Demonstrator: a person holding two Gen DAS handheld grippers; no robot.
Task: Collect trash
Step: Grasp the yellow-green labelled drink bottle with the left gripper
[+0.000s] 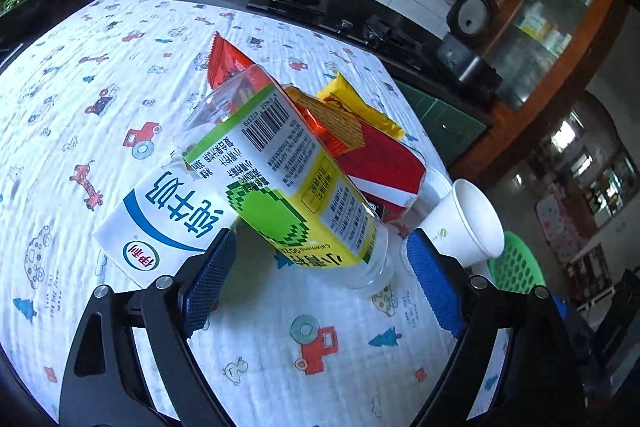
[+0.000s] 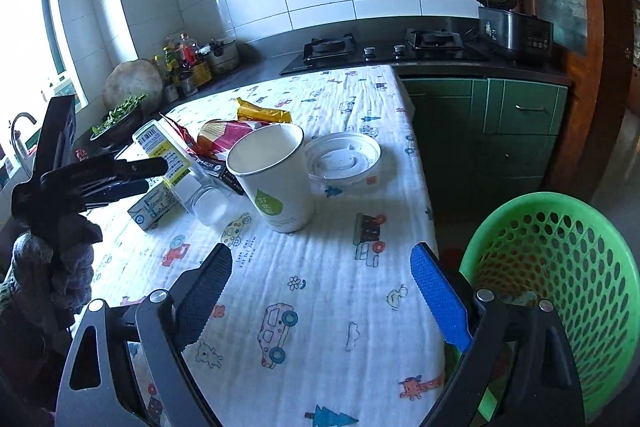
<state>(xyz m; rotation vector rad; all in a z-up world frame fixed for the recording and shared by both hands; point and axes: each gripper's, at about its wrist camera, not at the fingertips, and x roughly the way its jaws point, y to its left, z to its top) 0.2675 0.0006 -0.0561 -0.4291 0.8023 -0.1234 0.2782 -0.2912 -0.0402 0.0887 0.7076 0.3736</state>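
Left gripper: jaws apart, nothing clamped; bottle neck lies between them.
Right gripper: jaws apart, empty, over the tablecloth.
Clear bottle: on its side, green-yellow label, leaning on milk carton.
Paper cup: upright, interior looks empty.
Plastic lid: just beside the cup.
Snack wrappers: piled behind the cup.
Green basket: off the table edge; contents unclear.

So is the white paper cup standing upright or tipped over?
Upright. The paper cup stands on its base on the tablecloth, open mouth up, beside its loose lid.
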